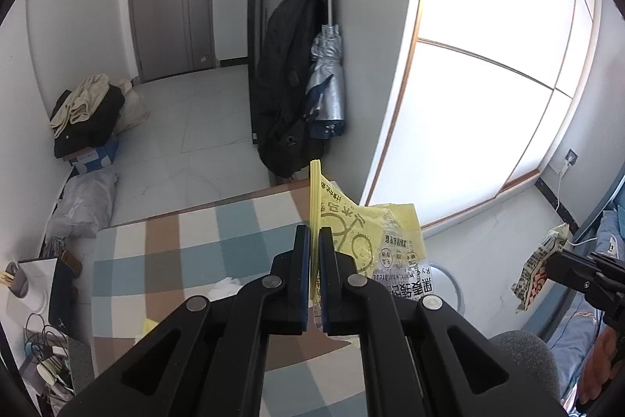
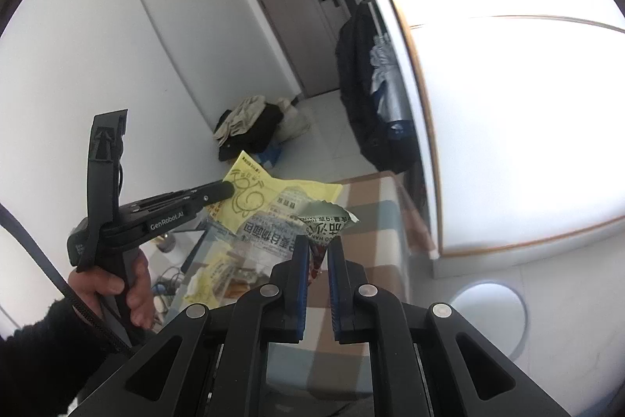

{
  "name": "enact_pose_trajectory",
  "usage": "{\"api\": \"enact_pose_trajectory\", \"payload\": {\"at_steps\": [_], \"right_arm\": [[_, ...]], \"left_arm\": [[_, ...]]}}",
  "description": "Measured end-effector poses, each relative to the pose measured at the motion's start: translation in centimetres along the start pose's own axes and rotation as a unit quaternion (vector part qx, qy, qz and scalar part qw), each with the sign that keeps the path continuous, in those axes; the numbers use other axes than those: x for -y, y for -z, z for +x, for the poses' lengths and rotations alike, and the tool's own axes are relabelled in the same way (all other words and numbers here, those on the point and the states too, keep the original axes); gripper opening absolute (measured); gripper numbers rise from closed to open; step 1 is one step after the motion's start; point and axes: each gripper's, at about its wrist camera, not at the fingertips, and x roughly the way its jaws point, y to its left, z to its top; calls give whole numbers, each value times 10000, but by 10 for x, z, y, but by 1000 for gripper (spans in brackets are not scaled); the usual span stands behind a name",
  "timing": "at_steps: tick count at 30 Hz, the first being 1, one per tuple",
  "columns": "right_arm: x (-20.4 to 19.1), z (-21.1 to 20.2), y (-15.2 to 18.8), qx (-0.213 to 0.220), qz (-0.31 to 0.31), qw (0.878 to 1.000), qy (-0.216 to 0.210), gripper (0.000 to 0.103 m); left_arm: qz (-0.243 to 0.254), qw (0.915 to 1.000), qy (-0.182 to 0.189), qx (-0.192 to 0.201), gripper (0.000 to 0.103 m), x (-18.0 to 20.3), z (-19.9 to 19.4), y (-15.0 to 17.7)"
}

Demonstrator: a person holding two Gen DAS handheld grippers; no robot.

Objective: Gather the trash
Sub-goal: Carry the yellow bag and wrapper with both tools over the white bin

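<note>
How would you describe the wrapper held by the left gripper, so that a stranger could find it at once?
Start at the checked tablecloth. Above its far right corner the left gripper is shut on a yellow bread bag. It is large, partly see-through and printed with a looping line drawing, unlike the smaller snack wrapper in the right gripper.

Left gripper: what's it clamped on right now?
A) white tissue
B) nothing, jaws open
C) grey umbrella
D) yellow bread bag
D: the left gripper is shut on the edge of the yellow bread bag, which hangs off it over the checked table; the right wrist view shows the same grip from the side.
</note>
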Motion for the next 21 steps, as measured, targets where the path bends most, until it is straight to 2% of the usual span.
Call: {"api": "enact_pose_trajectory", "payload": {"at_steps": [6,11,15,21], "right_arm": [[59,-21,4,6,385,9979,526,9],[109,-20,19,-179,768,9928,906,9],[146,-12,35,-360,1075,9869,1145,9],[203,21,64,-801,1682,9739,1298,9]], "left_arm": [[163,9989,356,-267,1,43,32,-8],[241,9958,421,-771,1,71,70,-1],[285,9919,556,-1110,1,92,99,5],[363,9864,561,-1501,1,117,136,11]]}}
